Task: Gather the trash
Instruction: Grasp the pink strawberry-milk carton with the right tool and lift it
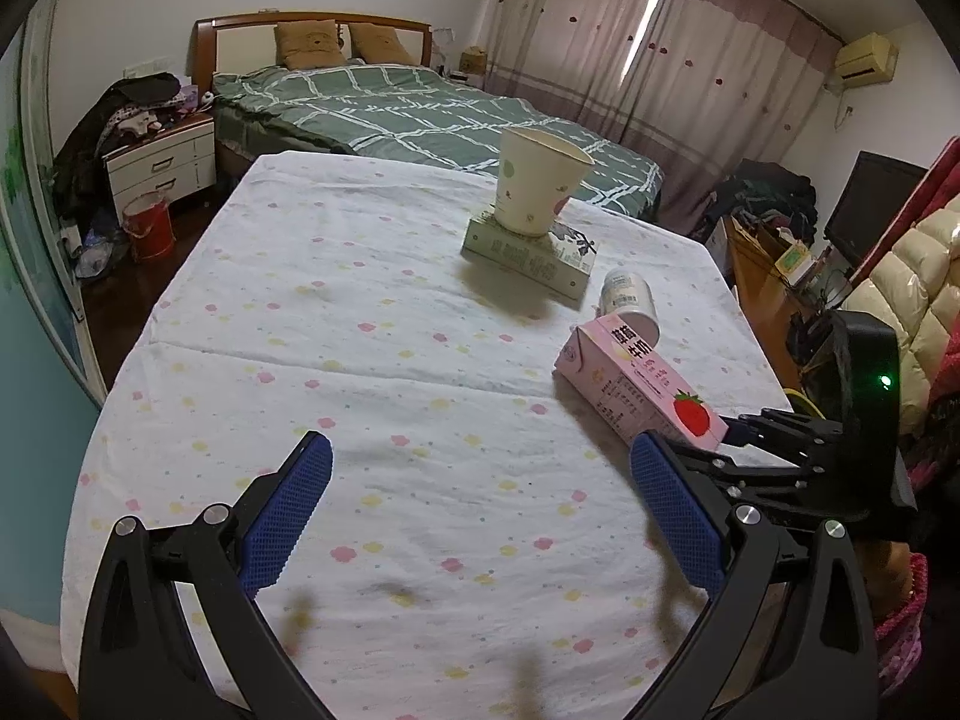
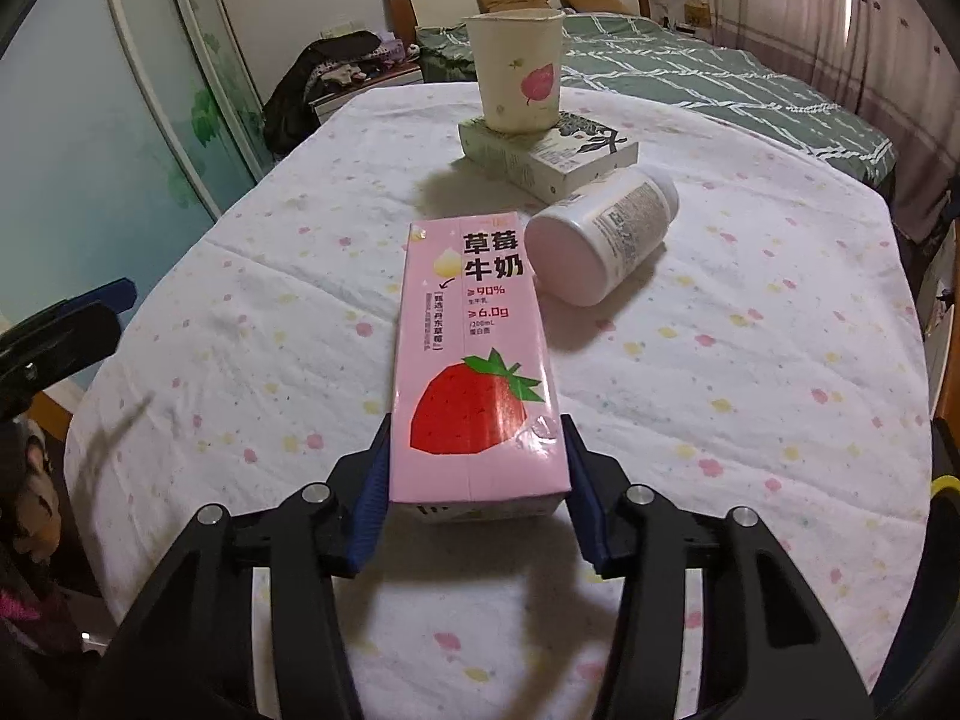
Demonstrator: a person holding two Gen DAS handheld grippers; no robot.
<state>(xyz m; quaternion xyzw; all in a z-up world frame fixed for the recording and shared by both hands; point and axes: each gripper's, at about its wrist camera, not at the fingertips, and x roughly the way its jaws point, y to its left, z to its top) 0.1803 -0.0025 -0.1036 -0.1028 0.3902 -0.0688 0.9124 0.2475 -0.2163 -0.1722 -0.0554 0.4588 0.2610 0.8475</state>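
Two fingers point(image 2: 375, 480) flanking carton point(image 2: 474, 360) edges

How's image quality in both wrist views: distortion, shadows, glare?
Left wrist: strong fisheye bending, dark vignette corners, bright glare streak on the curtain, soft tool shadows on the tablecloth. Right wrist: same bending, pink carton sharp and readable, dark shadow beneath the right tool.

A bedroom: green-quilted bed point(image 1: 420, 114) with wooden headboard point(image 1: 312, 30), pinkish curtains point(image 1: 660, 48), white nightstand point(image 1: 162, 162), dark floor point(image 1: 120, 294)
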